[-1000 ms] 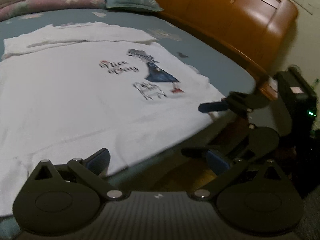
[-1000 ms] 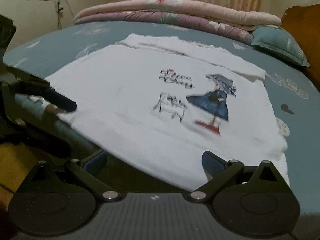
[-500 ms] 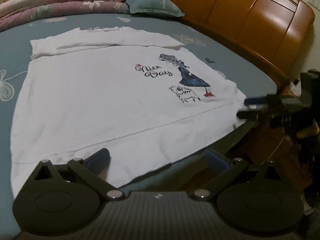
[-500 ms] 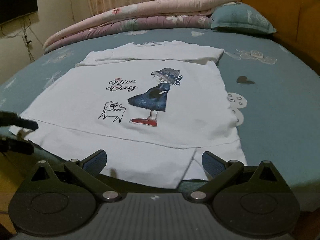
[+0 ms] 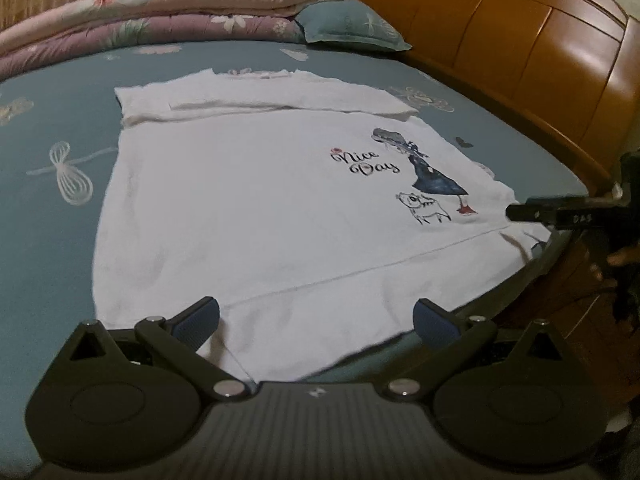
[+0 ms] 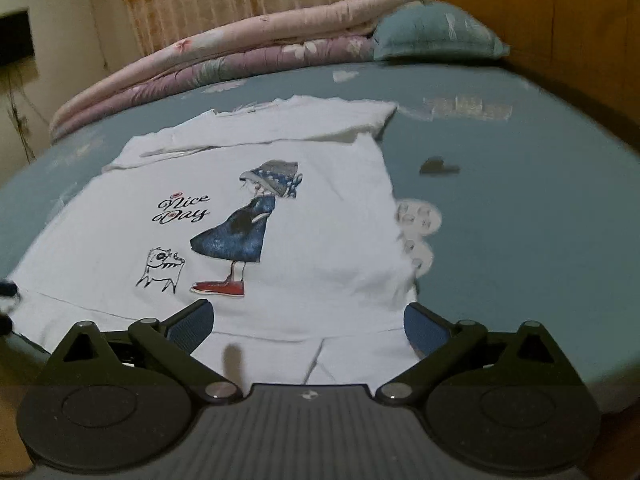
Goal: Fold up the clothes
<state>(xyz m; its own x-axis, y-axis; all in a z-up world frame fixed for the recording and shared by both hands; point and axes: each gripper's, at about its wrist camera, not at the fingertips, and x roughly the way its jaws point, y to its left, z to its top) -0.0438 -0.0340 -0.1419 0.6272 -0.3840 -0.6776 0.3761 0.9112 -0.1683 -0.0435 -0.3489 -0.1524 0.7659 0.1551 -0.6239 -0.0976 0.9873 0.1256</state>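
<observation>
Both grippers, left (image 5: pixel 316 316) and right (image 6: pixel 306 322), gape empty over the shirt's (image 5: pixel 260 208) near hem; bare bedsheet (image 6: pixel 520 200) flanks it

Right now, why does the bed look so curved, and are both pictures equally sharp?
Left wrist view: the fisheye lens bows the bed and headboard; dim light, a glossy glare on the wood, and the shirt print reads crisply. Right wrist view: the same bulging, but softer, with the pillow and sheet patterns smeared by blur.
</observation>
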